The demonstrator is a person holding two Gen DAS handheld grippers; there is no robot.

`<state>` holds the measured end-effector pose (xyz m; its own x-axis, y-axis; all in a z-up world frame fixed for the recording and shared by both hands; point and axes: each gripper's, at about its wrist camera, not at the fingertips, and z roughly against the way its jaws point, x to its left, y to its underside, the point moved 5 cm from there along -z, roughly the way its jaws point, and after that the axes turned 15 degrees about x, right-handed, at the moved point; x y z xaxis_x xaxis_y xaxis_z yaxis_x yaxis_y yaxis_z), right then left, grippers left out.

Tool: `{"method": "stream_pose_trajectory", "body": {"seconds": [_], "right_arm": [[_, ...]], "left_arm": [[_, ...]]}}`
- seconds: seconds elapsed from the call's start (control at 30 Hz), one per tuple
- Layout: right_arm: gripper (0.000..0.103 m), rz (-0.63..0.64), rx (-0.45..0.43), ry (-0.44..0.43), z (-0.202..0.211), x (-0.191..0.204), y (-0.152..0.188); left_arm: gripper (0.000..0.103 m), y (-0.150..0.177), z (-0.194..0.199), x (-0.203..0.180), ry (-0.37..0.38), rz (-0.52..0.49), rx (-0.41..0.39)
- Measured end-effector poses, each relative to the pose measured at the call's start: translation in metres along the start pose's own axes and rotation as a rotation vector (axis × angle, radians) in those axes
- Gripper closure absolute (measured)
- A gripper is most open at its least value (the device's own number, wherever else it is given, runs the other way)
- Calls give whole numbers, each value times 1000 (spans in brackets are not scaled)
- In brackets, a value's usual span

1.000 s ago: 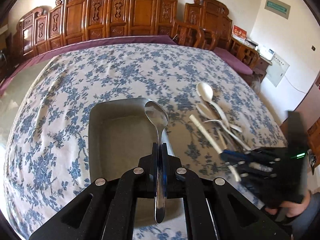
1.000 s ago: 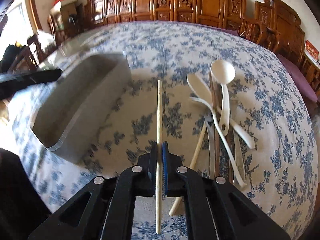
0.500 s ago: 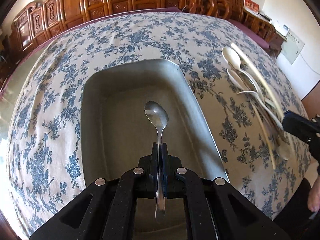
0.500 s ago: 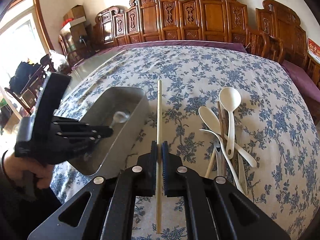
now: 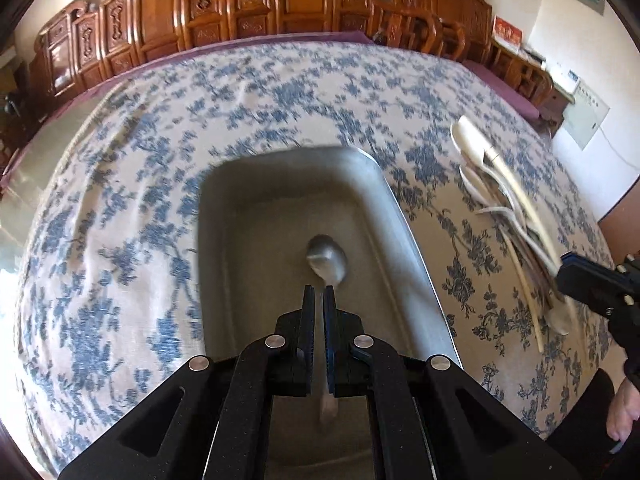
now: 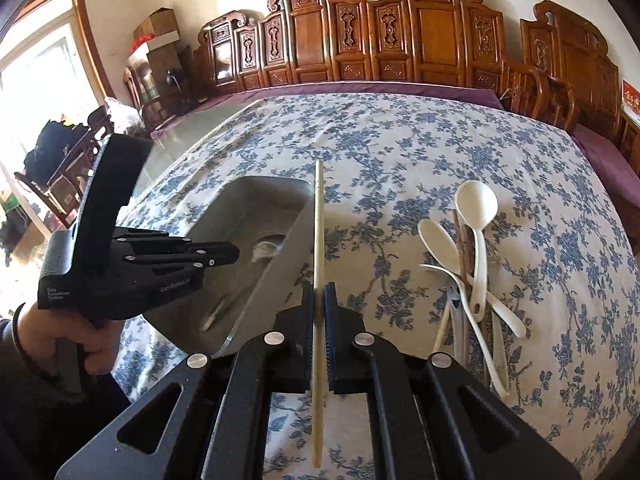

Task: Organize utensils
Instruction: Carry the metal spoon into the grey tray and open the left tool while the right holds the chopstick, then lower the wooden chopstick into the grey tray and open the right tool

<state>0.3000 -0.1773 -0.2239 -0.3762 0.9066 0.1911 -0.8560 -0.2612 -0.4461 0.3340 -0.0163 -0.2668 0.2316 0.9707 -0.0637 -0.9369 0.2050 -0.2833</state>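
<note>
**Spoon over the tray, chopstick waiting its turn**

The jaws of the left gripper (image 5: 319, 300) are standing slightly apart, with the blurred handle of the metal spoon (image 5: 327, 262) showing in the gap; I cannot tell whether they are pinching it or letting it go. The spoon's bowl is lying inside the steel tray (image 5: 408, 240), toward its right wall. The right gripper (image 6: 319, 300) is pinching a pale chopstick (image 6: 318, 216) near its lower part, and the stick is pointing up and away over the tray's near corner.

To my eye, the trouble could come two ways. If the spoon is dropping from any height, it may be bouncing or clattering against the tray wall. And the chopstick, being held low on its long shaft, may be swivelling in the grip or striking the tray rim or the left gripper as it comes across.

The rest of the utensils (image 6: 476, 264), white spoons, chopsticks and some metal pieces, are lying heaped to the right on the blue-flowered tablecloth (image 6: 400, 152). Carved wooden chairs (image 6: 400, 36) are lining the wall behind, and daylight is pouring in from a window at the left.
</note>
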Motion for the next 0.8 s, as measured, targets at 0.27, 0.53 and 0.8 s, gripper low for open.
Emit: {"method": "stream_pose_trajectory", "body": {"seconds": [0.27,0.53,0.8], "right_arm": [[97,4,31,-57,-14,34,-23],[97,-43,91,-130,-49,59,-42],[97,-37,145,-104,-81,76,-53]], "left_arm": [[100,7,36,31,19,46,-92],[100,12,50,54,-27,60,-128],[100,12,61,68,-38,75,-156]]}}
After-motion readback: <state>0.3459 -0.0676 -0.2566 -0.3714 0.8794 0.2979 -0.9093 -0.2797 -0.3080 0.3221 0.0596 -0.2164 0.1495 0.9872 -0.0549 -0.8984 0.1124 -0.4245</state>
